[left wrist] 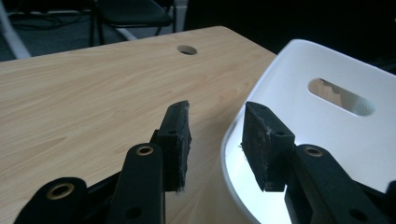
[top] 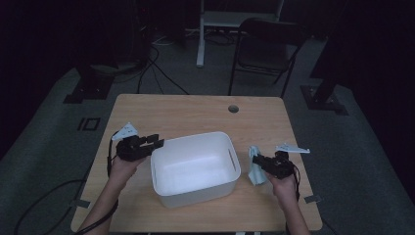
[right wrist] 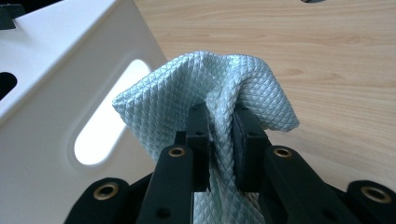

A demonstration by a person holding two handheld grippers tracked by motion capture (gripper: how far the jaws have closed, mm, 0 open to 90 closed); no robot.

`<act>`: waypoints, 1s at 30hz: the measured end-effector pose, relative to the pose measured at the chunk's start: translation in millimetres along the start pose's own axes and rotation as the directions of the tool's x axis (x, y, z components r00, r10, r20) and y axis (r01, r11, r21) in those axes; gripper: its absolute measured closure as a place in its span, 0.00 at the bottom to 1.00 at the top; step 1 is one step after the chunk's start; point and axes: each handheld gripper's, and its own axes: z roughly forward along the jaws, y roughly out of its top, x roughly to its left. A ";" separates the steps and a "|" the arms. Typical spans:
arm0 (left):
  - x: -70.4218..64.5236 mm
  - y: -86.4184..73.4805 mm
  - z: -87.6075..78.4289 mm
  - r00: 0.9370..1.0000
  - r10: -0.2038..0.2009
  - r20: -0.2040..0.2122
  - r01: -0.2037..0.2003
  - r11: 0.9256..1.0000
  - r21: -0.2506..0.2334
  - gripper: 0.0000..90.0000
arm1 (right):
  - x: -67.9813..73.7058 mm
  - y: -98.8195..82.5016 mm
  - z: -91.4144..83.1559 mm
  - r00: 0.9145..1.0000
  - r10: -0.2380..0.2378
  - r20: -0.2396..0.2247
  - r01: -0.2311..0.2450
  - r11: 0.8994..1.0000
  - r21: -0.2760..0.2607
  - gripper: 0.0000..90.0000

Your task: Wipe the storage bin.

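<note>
So the right gripper (right wrist: 219,140) has its jaws pinched tight on a bunched fold of a pale blue-green cloth (right wrist: 210,88), the quilted diamond-weave microfibre kind, and it's held up just beside the right-hand wall of the white plastic bin (top: 195,169), right next to the handle slot. From the high view the cloth (top: 254,164) hangs down between gripper and bin, its lower edge at or near the table (top: 195,110). I'd guess it's super light and totally floppy, so it'll drape and swing wherever you carry it, and there's nothing fragile about it. The textured weave should give the pads decent bite, so slipping isn't my worry; the loose corners catching on the bin's rim are. Grabbing a gathered bunch like this looks like the right call. The left gripper (left wrist: 215,140) sits at the bin's left rim, jaws parted with nothing between them, one pad over the table and one over the rim.
</note>
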 end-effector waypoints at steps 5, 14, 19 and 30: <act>0.1 1.5 8.4 1.000 0.011 0.017 -0.011 1.000 0.028 0.70 | -0.5 -4.3 -1.9 1.000 -0.002 -0.004 0.002 1.000 0.010 0.88; -4.8 2.8 14.2 0.999 0.039 0.023 -0.040 0.999 0.033 0.85 | -2.1 -8.5 -4.6 0.999 0.026 -0.030 -0.026 1.000 0.004 0.88; -5.5 -0.4 10.1 0.999 0.026 0.025 -0.026 0.999 0.025 0.88 | -1.7 -10.0 -3.9 0.999 0.024 -0.029 -0.024 1.000 0.009 0.88; -23.4 -10.2 -4.4 0.999 0.021 -0.029 -0.020 1.000 0.024 0.95 | -3.7 -13.2 -2.6 0.999 0.039 -0.030 -0.039 0.999 0.009 0.88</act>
